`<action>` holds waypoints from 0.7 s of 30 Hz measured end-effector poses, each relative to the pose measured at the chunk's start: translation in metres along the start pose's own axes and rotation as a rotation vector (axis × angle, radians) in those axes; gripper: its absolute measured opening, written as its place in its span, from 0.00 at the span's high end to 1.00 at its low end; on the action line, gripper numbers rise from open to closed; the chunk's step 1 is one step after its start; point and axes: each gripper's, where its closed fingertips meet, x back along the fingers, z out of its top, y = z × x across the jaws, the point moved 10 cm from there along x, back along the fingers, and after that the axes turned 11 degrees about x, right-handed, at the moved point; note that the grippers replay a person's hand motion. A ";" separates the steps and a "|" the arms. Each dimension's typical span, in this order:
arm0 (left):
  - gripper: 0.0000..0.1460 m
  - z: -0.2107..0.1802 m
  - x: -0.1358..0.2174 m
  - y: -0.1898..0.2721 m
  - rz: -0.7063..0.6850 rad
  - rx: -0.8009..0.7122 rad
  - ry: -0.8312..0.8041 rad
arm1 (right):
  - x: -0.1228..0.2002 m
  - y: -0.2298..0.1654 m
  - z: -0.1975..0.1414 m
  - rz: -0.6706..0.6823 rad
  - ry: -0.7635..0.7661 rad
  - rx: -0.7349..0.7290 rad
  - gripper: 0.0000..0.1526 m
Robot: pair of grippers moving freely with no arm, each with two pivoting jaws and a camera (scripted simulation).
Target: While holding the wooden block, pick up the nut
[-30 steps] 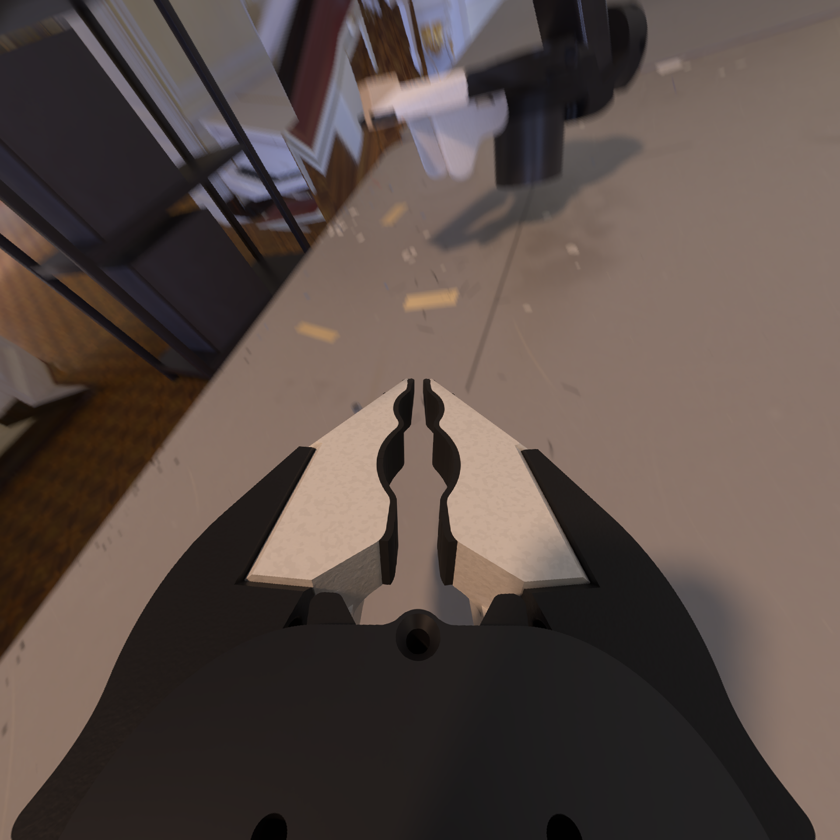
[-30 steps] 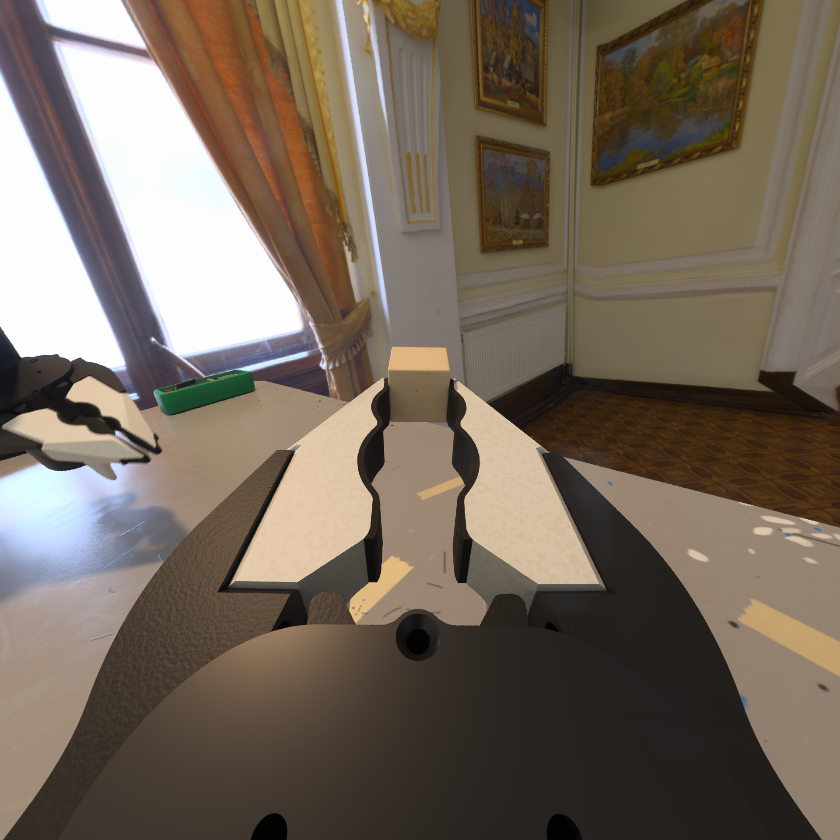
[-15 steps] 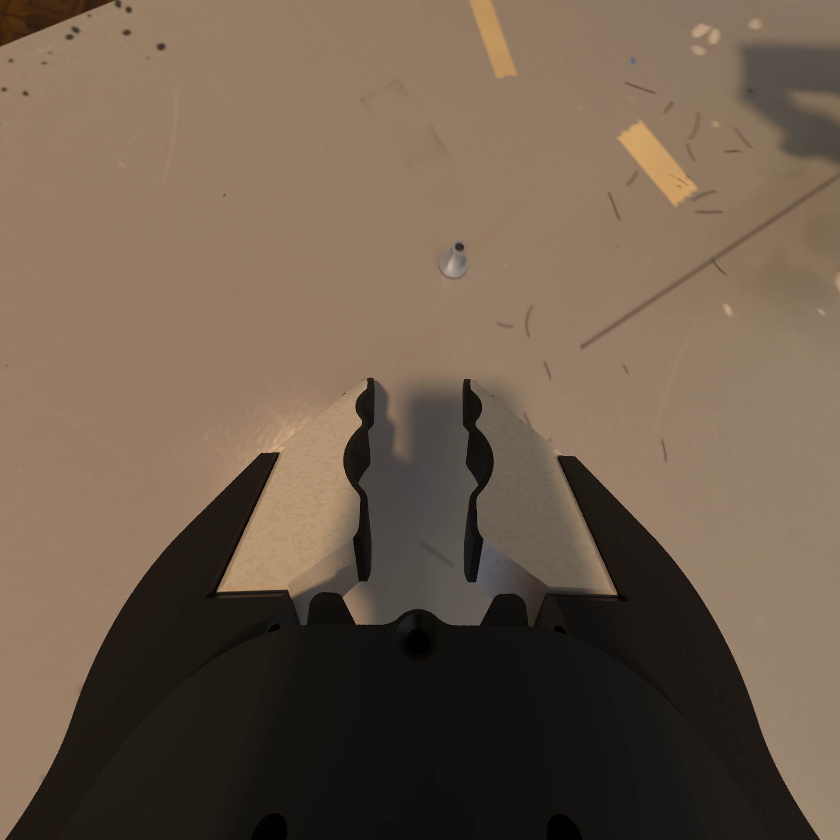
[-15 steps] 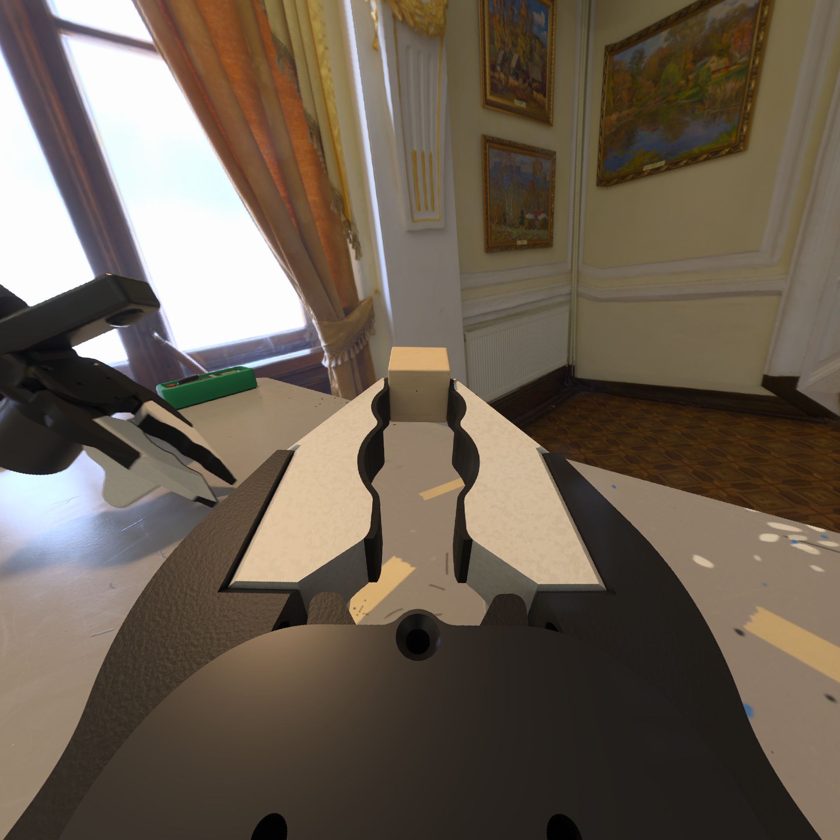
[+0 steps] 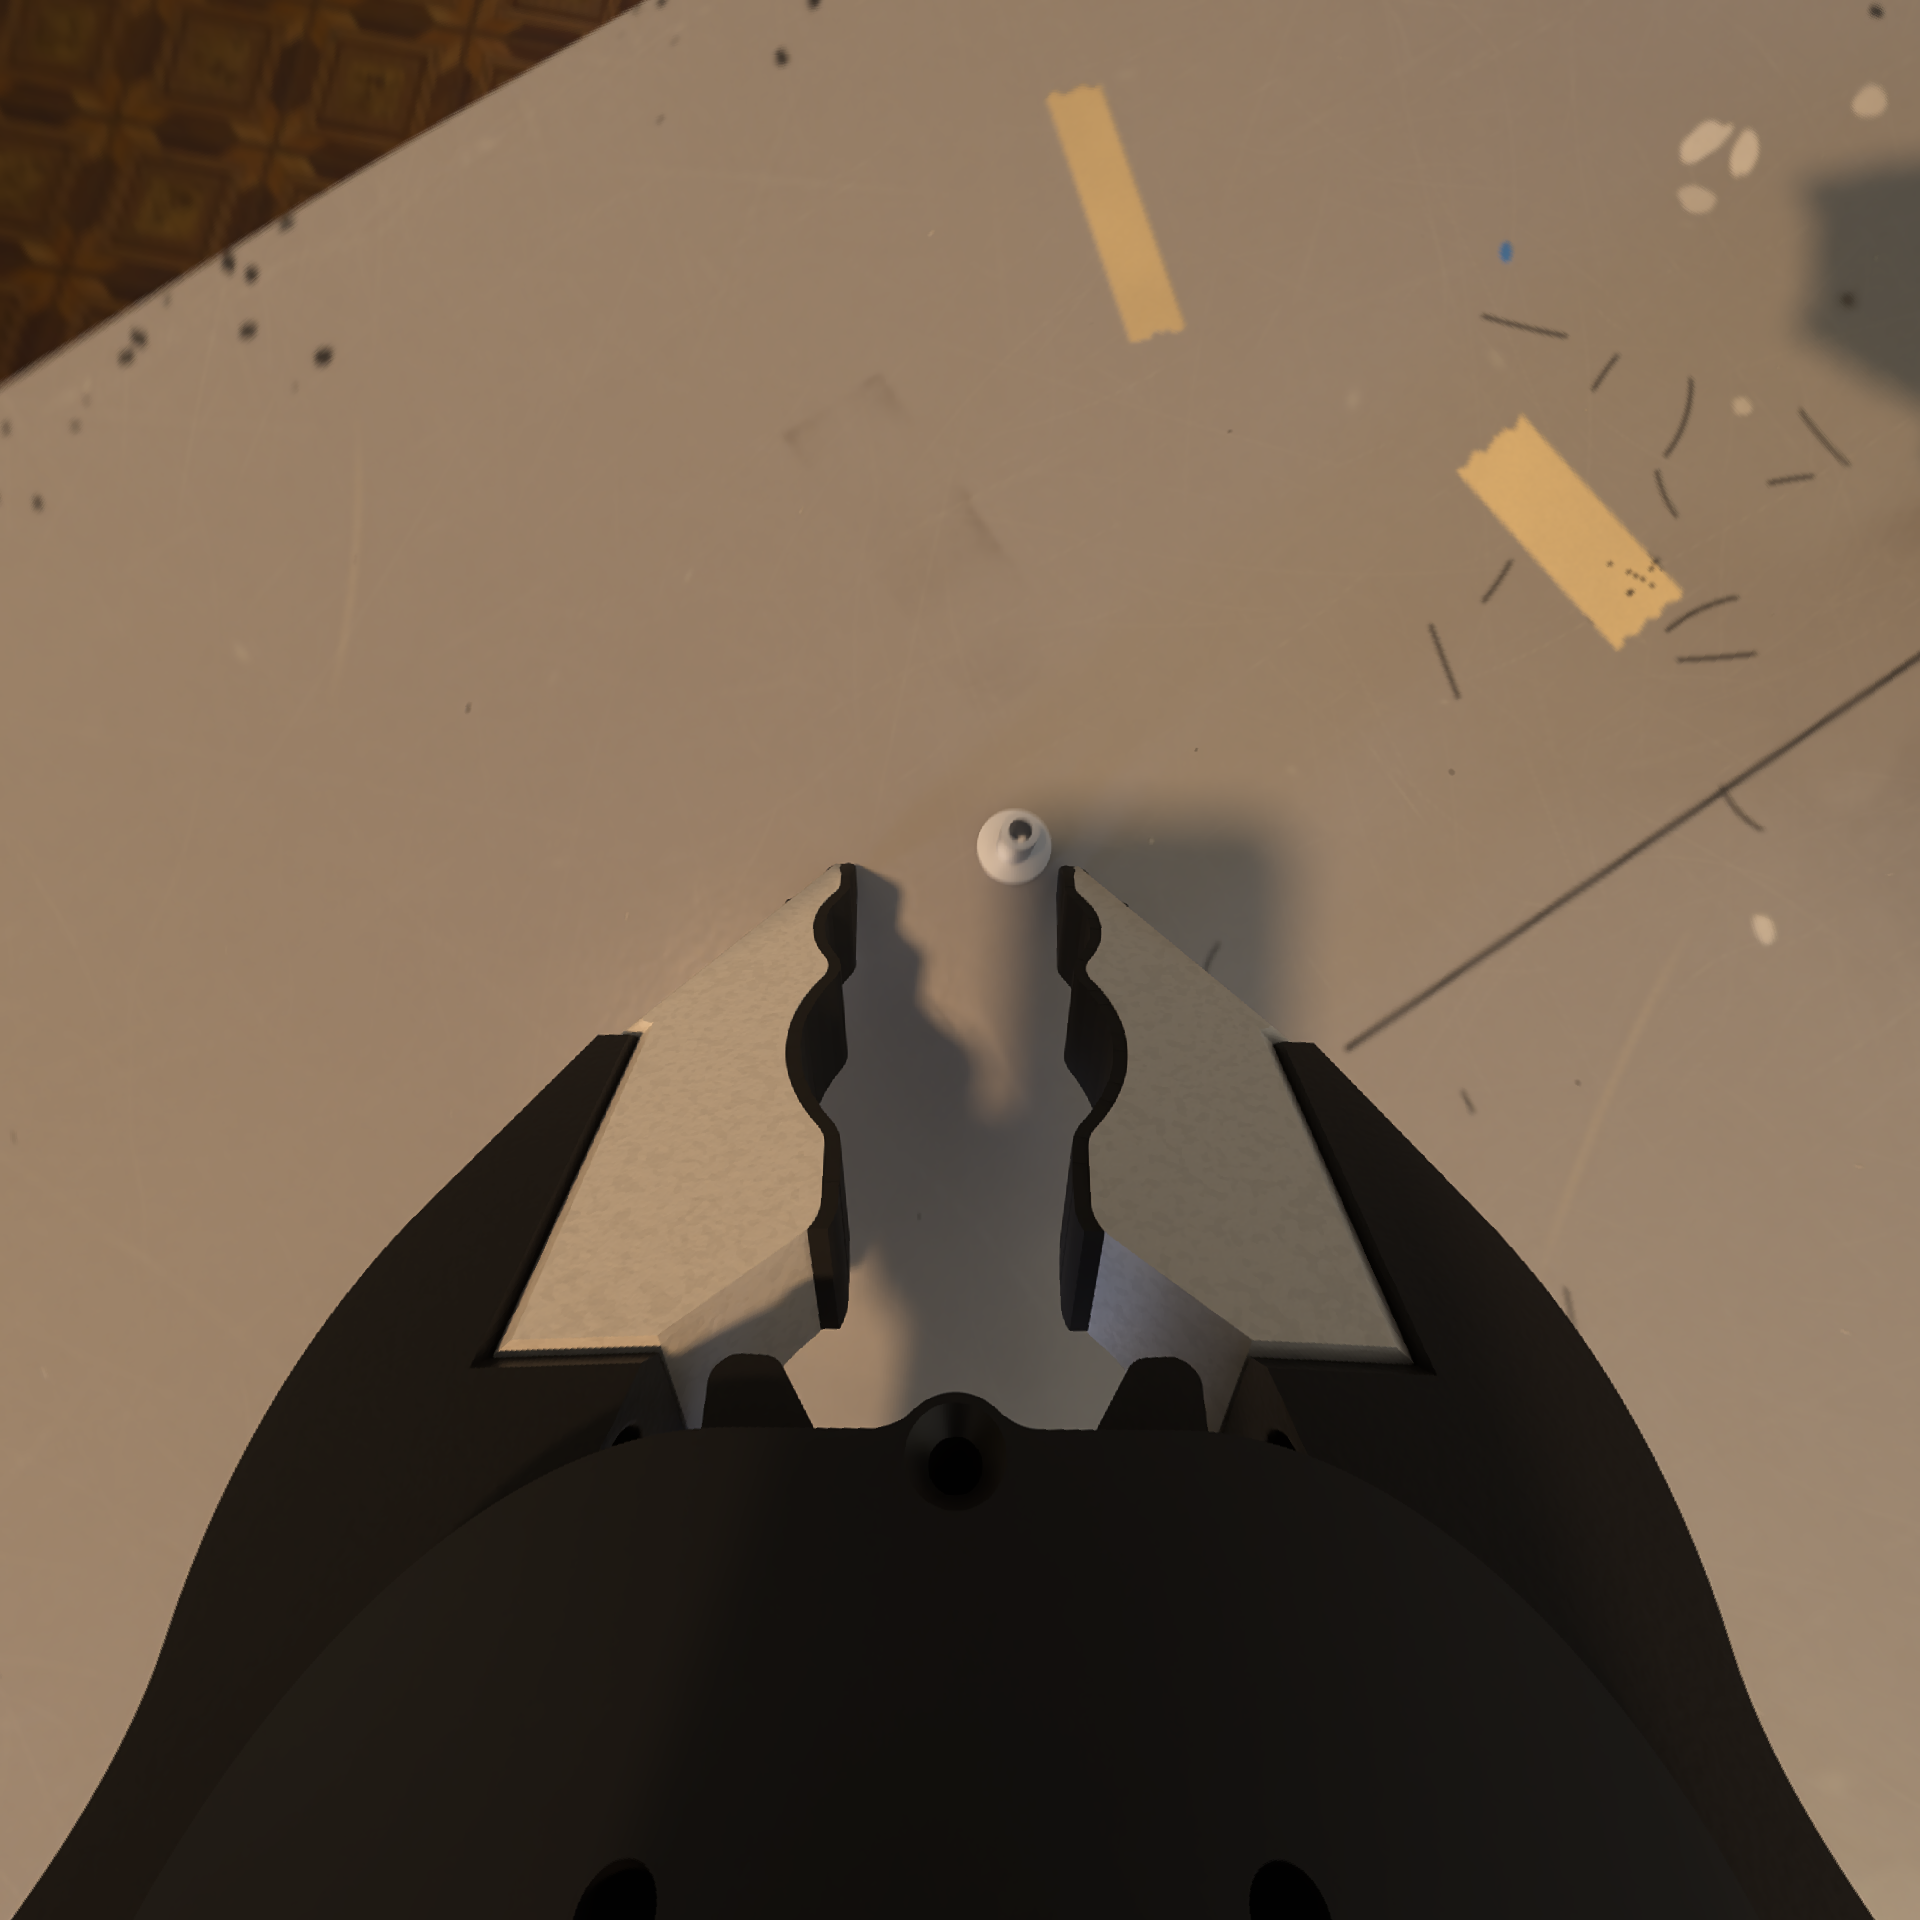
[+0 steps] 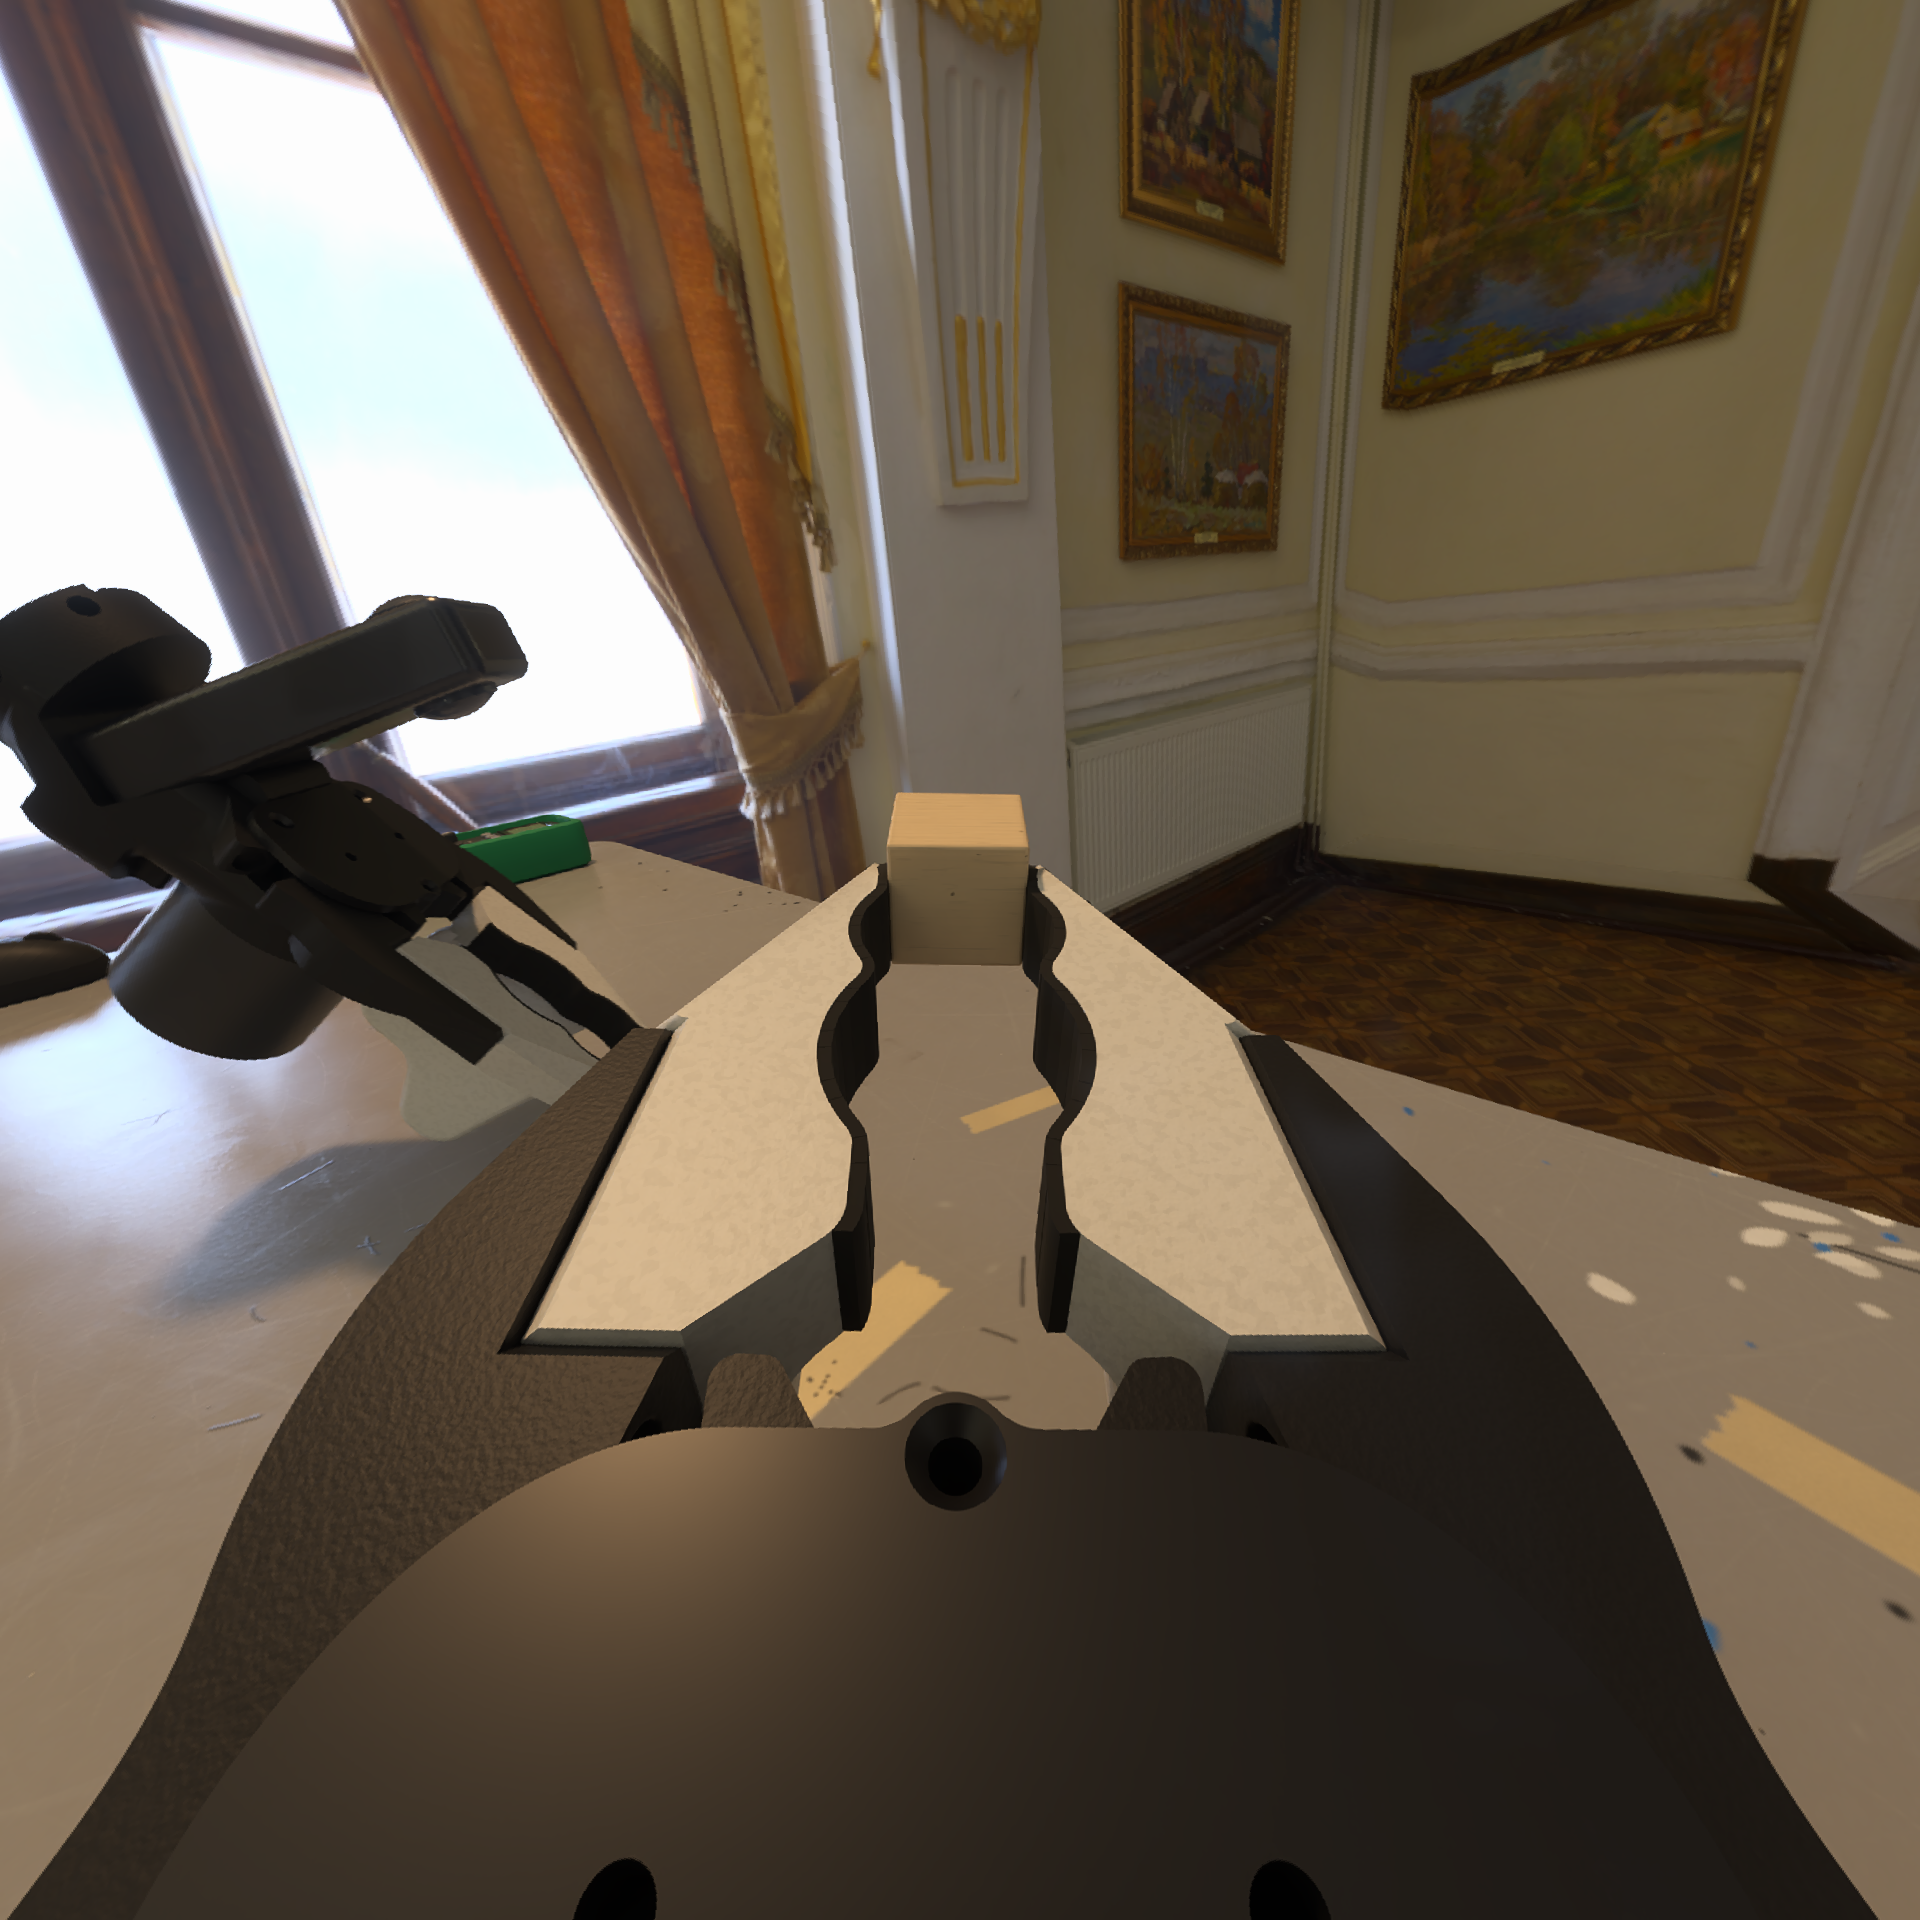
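Landmark: nut [image 5: 1013, 847], on the table [image 5: 520, 623]. Left gripper [image 5: 954, 883] above the table, pointing down; nut just beyond its fingertips, nearer the right finger. Two tape strips beyond the nut: one [image 5: 1114, 213] straight ahead, one [image 5: 1569, 530] to the right. Table edge and floor [image 5: 156, 135] far left of the nut. Block [image 6: 957, 879] between the right gripper [image 6: 957, 914] fingertips, off the table. Box [image 6: 525, 844] at the table's far side, behind the left gripper.

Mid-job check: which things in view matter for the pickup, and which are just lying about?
Part of the job:
- nut, on the table just ahead of the open left gripper
- wooden block, clamped in the right gripper

Lying about:
- tape strips
- green box by the window
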 end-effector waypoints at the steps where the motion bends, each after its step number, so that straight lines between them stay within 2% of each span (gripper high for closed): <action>1: 0.74 0.001 -0.003 0.002 0.003 -0.031 0.007 | 0.000 0.000 0.000 0.001 0.000 0.003 0.84; 6: 0.91 0.006 -0.005 0.007 -0.054 -0.290 -0.005 | 0.001 -0.001 0.000 0.002 0.000 0.005 0.84; 8: 0.92 0.006 -0.006 0.005 -0.084 -0.338 -0.008 | 0.000 0.000 0.000 0.002 -0.001 0.003 0.84; 12: 0.92 0.005 -0.006 0.001 -0.124 -0.358 0.011 | 0.000 -0.001 0.000 0.004 -0.004 0.010 0.84; 21: 0.92 -0.003 -0.009 -0.003 -0.117 -0.254 0.139 | 0.000 -0.001 0.001 0.010 -0.003 -0.014 0.84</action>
